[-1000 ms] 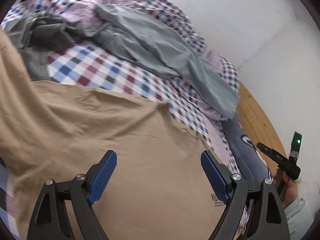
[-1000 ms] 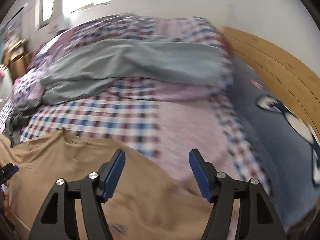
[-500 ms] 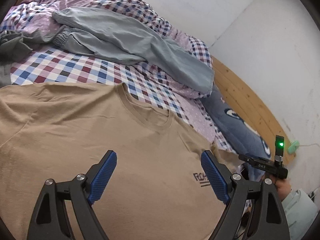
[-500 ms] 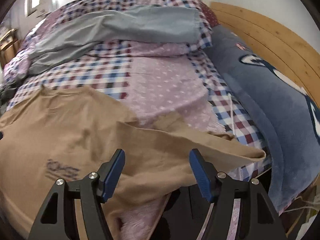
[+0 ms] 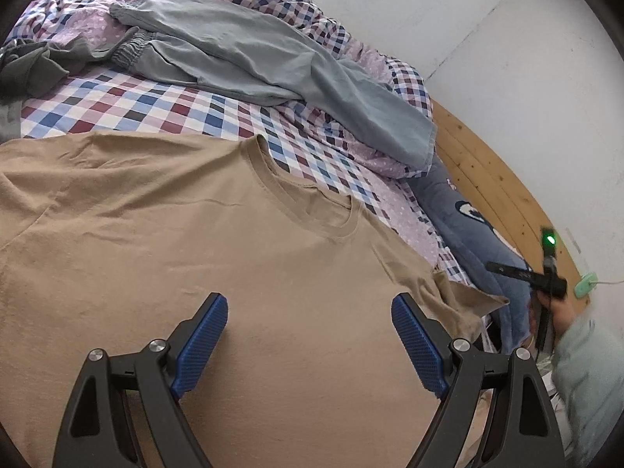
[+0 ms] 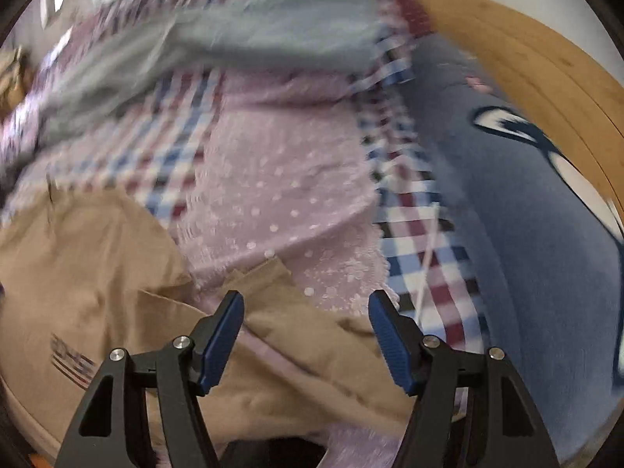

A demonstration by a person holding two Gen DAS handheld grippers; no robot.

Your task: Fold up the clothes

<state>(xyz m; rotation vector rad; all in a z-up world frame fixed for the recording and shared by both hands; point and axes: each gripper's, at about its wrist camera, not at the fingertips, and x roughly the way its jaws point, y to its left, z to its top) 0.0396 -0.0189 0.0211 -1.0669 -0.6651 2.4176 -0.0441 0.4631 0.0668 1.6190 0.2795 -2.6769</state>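
Tan t-shirt (image 5: pixel 218 257) lies spread flat, front up, on the checked bedspread (image 5: pixel 128 109), collar toward the grey trousers (image 5: pixel 273 58) heaped farther up the bed; its sleeve (image 6: pixel 273 312) on the headboard side is rumpled at the bed's edge. Left gripper (image 5: pixel 308 331) hangs over the shirt's chest, fingers wide apart, holding nothing. Right gripper (image 6: pixel 306 331) hangs over that rumpled sleeve, fingers likewise spread and empty; blue pillow (image 6: pixel 526 214) lies beyond, against the wooden headboard (image 5: pixel 487 163).

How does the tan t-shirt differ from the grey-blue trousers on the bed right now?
The tan t-shirt lies spread flat near both grippers; the grey-blue trousers lie rumpled and twisted farther up the bed. The t-shirt shows a round collar, the trousers an elastic waistband. Both rest on the checked bedcover, and neither is gripped or folded.
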